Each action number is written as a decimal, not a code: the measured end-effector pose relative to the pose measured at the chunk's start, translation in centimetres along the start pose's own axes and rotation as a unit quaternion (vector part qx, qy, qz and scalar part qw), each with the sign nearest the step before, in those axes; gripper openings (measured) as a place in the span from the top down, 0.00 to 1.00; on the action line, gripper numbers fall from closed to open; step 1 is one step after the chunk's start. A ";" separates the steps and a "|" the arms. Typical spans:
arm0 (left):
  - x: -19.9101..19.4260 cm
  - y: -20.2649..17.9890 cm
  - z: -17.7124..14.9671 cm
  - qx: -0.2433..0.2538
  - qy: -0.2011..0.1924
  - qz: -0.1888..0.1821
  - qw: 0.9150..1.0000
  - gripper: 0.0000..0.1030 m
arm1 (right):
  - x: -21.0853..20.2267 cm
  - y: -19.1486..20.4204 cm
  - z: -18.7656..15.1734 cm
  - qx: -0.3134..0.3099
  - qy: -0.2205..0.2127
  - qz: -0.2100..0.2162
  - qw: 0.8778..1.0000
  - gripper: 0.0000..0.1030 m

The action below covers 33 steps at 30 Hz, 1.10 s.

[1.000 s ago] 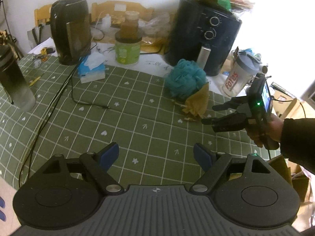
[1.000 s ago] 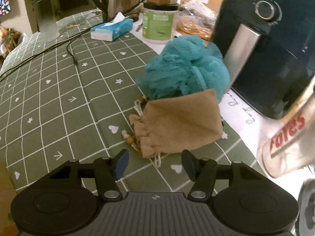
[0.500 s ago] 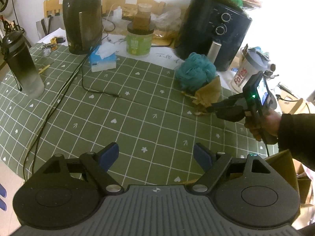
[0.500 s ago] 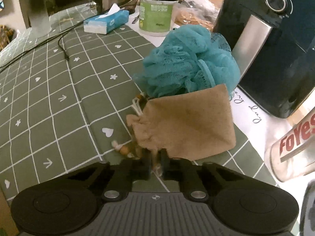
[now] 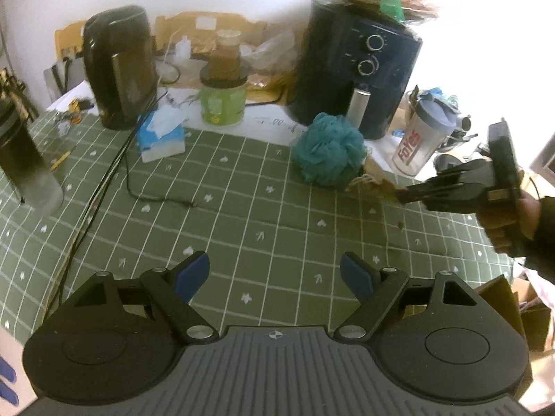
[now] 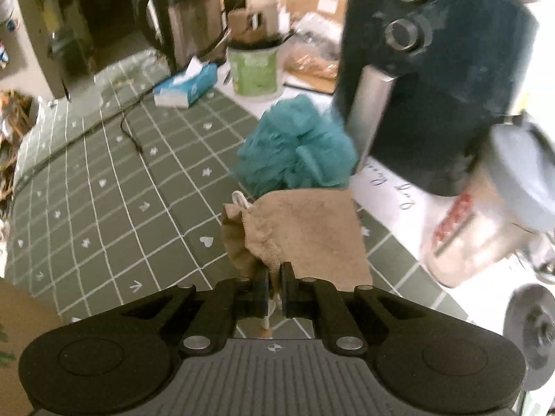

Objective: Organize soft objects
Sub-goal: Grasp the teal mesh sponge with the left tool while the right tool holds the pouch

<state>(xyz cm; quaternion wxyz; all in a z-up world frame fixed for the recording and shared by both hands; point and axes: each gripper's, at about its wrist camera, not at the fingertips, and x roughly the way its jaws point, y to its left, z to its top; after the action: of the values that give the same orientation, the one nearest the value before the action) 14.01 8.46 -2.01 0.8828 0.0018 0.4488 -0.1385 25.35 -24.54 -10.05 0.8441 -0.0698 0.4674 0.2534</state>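
A tan drawstring pouch (image 6: 305, 228) hangs from my right gripper (image 6: 274, 277), which is shut on its gathered neck and holds it lifted just above the green checked tablecloth (image 6: 114, 215). In the left wrist view the right gripper (image 5: 402, 192) shows at the right with the pouch (image 5: 381, 185) at its tip. A teal mesh bath pouf (image 6: 295, 152) sits on the cloth right behind the pouch, and it shows in the left wrist view (image 5: 327, 154) too. My left gripper (image 5: 275, 277) is open and empty over the near part of the cloth.
A dark air fryer (image 5: 353, 66) stands behind the pouf. A shaker bottle (image 5: 421, 138) is at the right. A green tub (image 5: 222, 104), a tissue pack (image 5: 161, 135), a black kettle (image 5: 119, 66), a dark bottle (image 5: 24, 159) and a black cable (image 5: 104, 180) lie further left.
My right gripper closed on the pouch's neck and lifted it up off the cloth. My left gripper stayed open and shifted only slightly.
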 end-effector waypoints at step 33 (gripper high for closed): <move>10.5 -6.8 5.7 0.209 -0.079 -0.038 0.974 0.19 | -14.0 0.1 -6.4 0.173 -0.056 -0.049 0.982 0.91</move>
<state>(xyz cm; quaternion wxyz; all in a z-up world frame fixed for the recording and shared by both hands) 22.74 -1.37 -6.09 0.8898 0.1580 0.3386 -0.2619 14.37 -31.77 -2.07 0.8795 0.0691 0.4523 0.1309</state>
